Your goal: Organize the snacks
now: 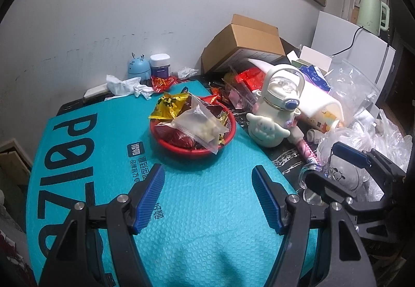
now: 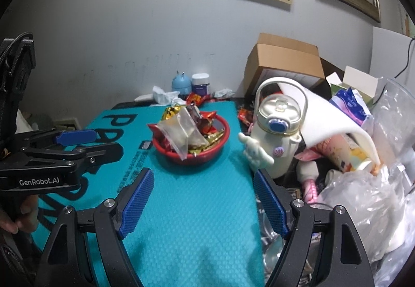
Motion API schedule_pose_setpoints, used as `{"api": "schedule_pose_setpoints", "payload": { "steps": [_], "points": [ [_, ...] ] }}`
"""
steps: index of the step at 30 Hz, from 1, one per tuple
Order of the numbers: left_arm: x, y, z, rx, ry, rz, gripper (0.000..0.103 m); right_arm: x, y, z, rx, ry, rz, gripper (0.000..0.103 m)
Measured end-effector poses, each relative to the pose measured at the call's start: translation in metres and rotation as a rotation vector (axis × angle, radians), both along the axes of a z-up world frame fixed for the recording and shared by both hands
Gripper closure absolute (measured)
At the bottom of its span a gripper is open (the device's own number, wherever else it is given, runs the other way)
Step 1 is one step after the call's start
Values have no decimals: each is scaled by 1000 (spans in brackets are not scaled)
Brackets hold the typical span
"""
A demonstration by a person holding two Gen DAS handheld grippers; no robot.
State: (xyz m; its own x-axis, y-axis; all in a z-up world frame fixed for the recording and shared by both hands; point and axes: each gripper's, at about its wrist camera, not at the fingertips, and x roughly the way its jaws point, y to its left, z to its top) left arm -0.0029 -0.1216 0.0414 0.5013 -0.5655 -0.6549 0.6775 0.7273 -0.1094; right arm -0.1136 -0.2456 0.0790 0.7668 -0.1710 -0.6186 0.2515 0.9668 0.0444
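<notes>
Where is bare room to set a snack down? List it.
Free: the teal mat between the red basket and the open fingers, and its lettered left part. Crowded: right of the mat, around the white bottle and plastic bags.

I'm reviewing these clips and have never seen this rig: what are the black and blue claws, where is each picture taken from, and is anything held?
The claws are hand-held two-finger grippers, each carrying a camera looking along its fingers. One picture is from the left gripper, the other from the right gripper. Both are open and hold nothing. Ahead, on a teal padded mat, stands a red basket of snack packets, with a cream character bottle beside it and loose clutter to the right.
</notes>
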Motion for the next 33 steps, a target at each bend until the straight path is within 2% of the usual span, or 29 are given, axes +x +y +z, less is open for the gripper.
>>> {"api": "schedule_pose_setpoints", "payload": {
  "steps": [33],
  "points": [
    [-2,-7,-4,29,7,6,34,2,-9,-8,23,35,-9,23]
  ]
}}
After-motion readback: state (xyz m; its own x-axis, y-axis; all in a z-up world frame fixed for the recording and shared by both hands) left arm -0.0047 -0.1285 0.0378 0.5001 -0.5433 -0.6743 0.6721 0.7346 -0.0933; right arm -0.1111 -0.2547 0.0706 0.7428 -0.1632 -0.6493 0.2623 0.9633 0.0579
